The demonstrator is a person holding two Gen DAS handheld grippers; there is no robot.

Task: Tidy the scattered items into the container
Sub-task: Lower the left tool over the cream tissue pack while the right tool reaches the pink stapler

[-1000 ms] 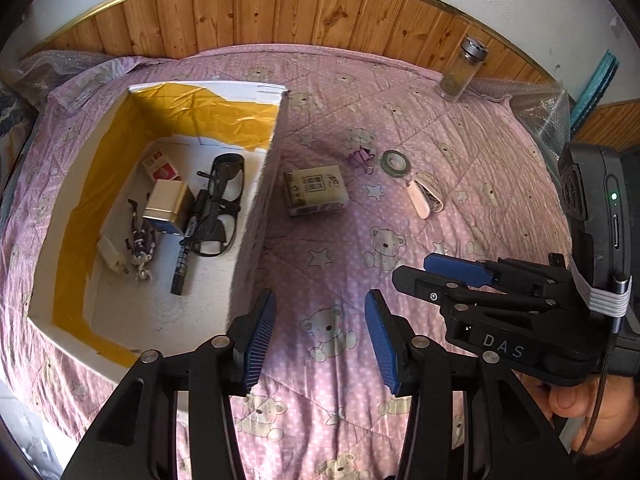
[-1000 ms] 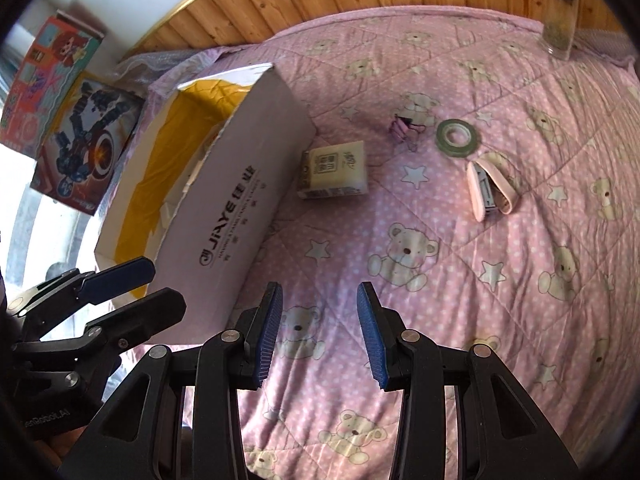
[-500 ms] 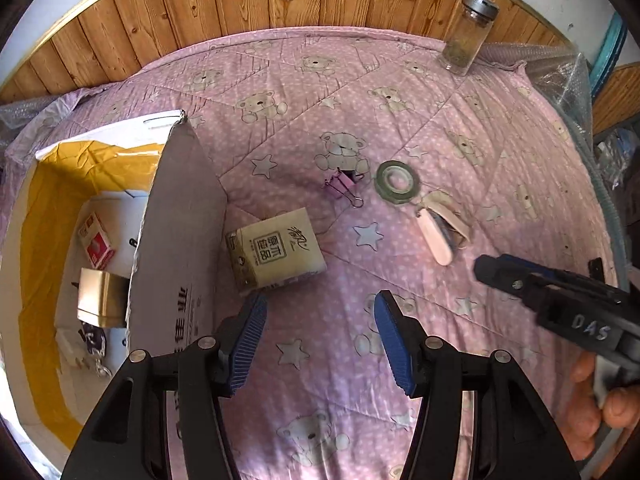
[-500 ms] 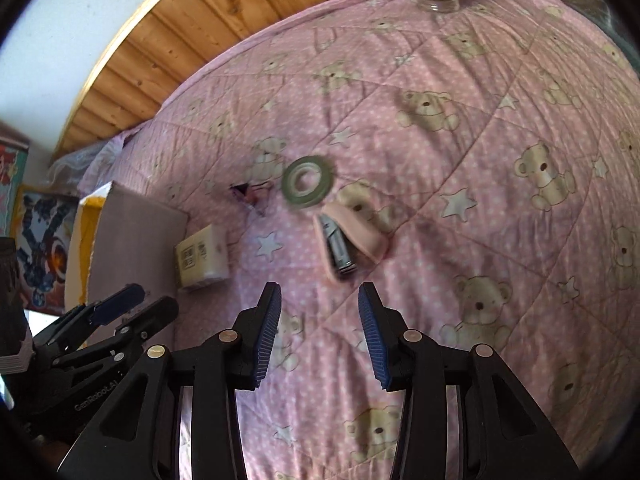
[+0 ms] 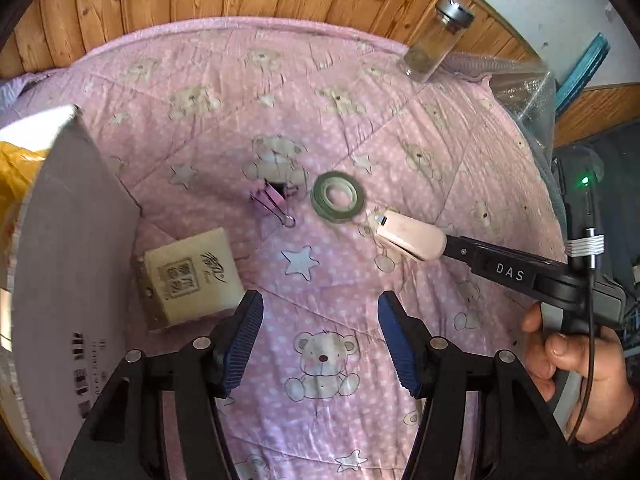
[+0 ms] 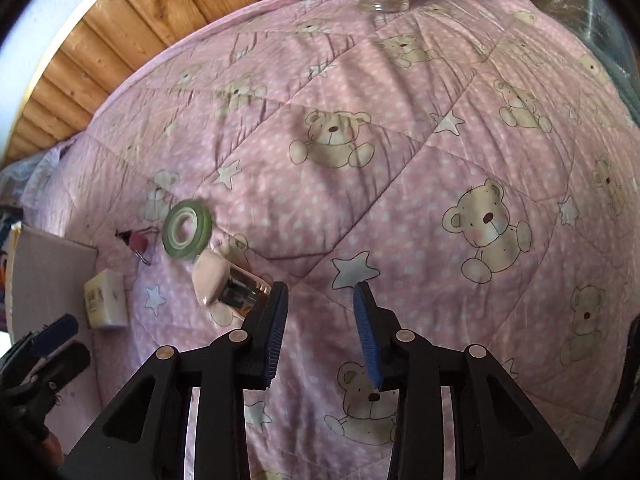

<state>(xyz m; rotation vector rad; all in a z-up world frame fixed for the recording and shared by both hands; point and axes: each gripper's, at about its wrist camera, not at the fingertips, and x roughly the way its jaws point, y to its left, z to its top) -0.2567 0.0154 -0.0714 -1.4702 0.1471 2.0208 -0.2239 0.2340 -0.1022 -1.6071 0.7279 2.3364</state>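
Quilt (image 5: 400, 128), pink with bears and stars, fills both of your wrist views. Your left gripper (image 5: 320, 340) hangs over it with its blue pads spread wide and nothing between them. Just ahead and to its left lies a small cream box (image 5: 192, 276) with printed characters too blurred to read, close beside the grey outer wall of the cardboard container (image 5: 72, 248); the container's inside is cut off at the frame edge, showing only a strip of yellow.

Further ahead of that gripper lie a pink binder clip (image 5: 274, 202) and a green tape roll (image 5: 338, 196), near each other. Your right gripper (image 6: 320, 308) also has its pads apart and empty. A pink stapler (image 6: 226, 284) sits just outside its left finger, touching or nearly so; you cannot tell which. In the left view the right gripper's tip meets the stapler's rear end. A glass jar (image 5: 436, 44) stands far ahead at the quilt's edge, its top cut off in the right view.
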